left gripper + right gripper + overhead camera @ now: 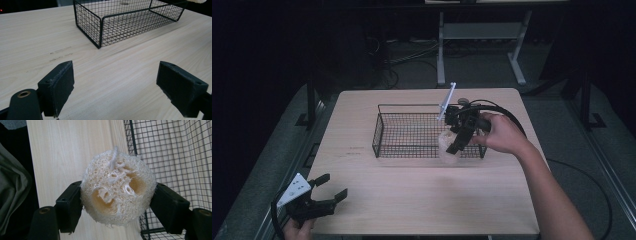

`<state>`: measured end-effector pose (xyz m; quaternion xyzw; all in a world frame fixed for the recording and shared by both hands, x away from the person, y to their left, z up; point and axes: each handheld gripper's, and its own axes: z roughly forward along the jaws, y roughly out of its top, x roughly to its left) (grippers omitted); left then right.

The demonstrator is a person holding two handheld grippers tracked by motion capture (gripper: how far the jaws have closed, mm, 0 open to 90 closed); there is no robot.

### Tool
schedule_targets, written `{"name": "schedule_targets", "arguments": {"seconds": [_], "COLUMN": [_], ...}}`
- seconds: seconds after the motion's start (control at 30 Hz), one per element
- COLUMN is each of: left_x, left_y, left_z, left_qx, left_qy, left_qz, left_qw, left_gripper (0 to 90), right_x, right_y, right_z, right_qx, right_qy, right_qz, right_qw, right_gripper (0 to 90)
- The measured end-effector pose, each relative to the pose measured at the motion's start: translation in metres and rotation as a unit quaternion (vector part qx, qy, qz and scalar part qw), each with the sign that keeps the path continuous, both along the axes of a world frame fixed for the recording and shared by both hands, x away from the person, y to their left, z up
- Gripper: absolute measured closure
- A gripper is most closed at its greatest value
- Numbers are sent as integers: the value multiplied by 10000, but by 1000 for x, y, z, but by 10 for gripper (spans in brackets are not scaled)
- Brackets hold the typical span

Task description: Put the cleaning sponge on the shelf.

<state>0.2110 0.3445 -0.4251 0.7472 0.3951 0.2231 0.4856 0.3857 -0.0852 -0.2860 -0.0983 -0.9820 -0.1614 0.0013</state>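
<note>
My right gripper clamps a loofah sponge between its jaws, wire basket at two o'clock. My left gripper rests open over the worktop.

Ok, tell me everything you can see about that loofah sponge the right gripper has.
The loofah sponge is a round, cream-coloured slice of coarse, fibrous mesh, with hollow chambers through its middle and loose strands fraying from its face. The right gripper is shut on it, one black pad pressing each side. In the high view it hangs at the near right corner of the black wire basket, above the pale wooden table; nothing else touches it.
</note>
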Motion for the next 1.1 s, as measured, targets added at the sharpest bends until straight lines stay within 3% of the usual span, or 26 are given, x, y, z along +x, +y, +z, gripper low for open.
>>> {"name": "schedule_targets", "arguments": {"seconds": [0.53,1.1], "left_x": [0,0], "left_y": [-1,-1], "left_z": [1,1], "left_qx": [6,14], "left_qy": [-11,-11], "left_qz": [-5,-18], "left_qw": [10000,10000], "left_gripper": [138,138], "right_x": [24,57], "right_y": [7,2], "right_z": [13,10], "right_qx": [-34,-26], "right_qy": [8,117], "right_qz": [-165,-566], "right_qw": [9999,9983], "right_gripper": [284,284]}}
